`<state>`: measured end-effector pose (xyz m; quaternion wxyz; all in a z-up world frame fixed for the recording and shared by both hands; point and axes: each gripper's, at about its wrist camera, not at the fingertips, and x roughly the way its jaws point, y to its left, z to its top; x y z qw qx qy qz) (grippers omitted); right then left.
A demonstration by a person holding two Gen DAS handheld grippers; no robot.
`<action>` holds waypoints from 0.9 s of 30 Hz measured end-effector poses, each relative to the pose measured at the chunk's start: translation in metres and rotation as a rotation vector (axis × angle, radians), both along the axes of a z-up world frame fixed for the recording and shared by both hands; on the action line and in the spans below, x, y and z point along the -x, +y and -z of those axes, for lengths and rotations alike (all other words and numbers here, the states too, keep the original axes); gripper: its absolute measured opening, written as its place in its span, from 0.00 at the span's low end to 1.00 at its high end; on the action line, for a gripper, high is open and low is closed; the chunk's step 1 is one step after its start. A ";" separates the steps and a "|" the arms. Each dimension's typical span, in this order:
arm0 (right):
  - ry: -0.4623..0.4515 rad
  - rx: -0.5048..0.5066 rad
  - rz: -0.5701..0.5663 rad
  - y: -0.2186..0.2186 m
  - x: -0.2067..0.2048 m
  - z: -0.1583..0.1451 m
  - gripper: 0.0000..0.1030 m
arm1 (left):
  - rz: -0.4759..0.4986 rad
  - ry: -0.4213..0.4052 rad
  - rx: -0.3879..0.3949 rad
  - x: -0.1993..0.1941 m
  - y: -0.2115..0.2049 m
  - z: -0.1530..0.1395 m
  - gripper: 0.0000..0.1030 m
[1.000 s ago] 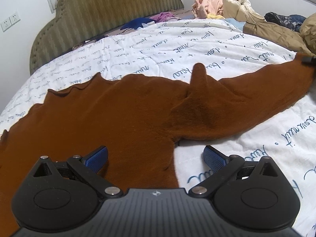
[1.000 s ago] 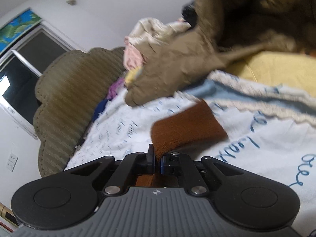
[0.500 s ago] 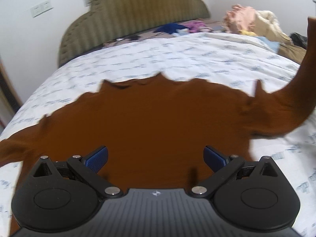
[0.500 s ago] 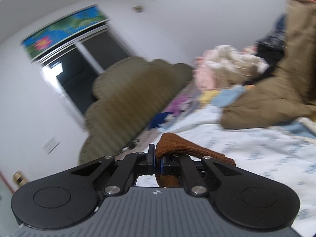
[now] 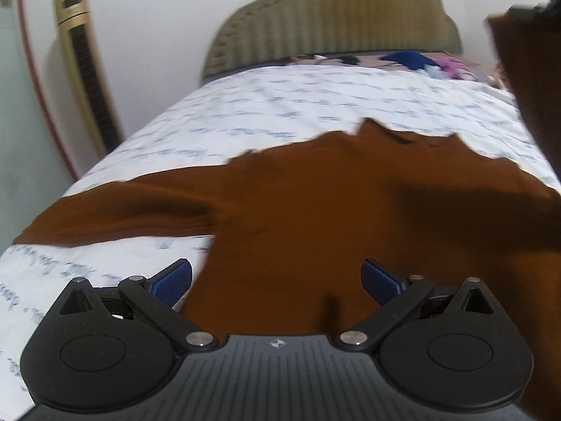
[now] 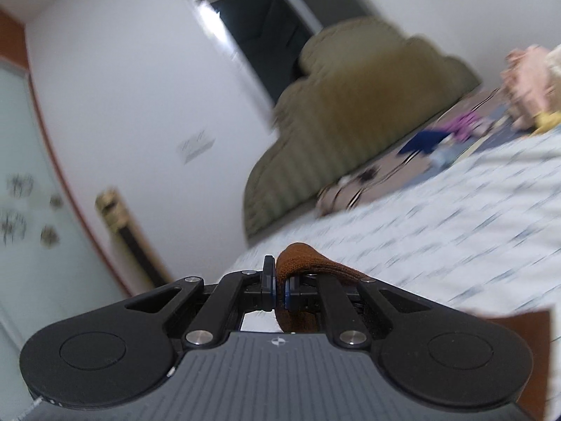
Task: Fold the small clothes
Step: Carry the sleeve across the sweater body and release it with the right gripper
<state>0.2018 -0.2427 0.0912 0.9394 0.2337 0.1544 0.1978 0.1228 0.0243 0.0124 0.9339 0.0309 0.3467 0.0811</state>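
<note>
The bed (image 5: 315,105) is the largest thing here, covered with a white quilt (image 5: 350,98) printed with blue writing, and its olive padded headboard (image 5: 333,24) stands at the far edge. Some small clothes (image 5: 413,61) lie loose just before the headboard.

The brown sweater (image 5: 333,210) is spread flat over the near half of the bed. 1 sleeve (image 5: 115,210) reaches toward the left edge of the bed. The other sleeve (image 5: 519,80) is lifted off the quilt and rises along the right edge of the left wrist view, so it hangs above the body of the sweater and throws a shadow on it.

The left gripper (image 5: 277,277) hovers over the near hem with its jaws spread wide — nothing is between the blue pads (image 5: 171,280).

The right gripper (image 6: 278,287) has its jaws pressed together, pinching the sleeve cuff (image 6: 301,256); the ribbed knit bulges over the top of the jaws.

I judge the sweater to be soft and light, a limp knit that will not keep any shape by itself — it will sag and stretch when it is carried by 1 point. It does not look slippery; the fabric should hold well between the pads. Good places to take hold are the cuff, the hem corners and the shoulder seam, where the knit is thicker and a pinch will not pull a single layer out.
</note>
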 end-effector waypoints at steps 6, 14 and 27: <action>0.125 0.133 -0.100 0.110 -0.032 0.052 0.10 | -0.078 -0.007 0.016 0.005 0.053 0.003 1.00; 0.336 0.295 -0.152 0.176 -0.051 0.109 0.16 | -0.094 0.002 0.023 0.002 0.072 0.009 1.00; 0.255 0.056 -0.164 0.099 -0.024 0.052 0.51 | 0.042 -0.097 0.050 -0.019 0.021 -0.020 1.00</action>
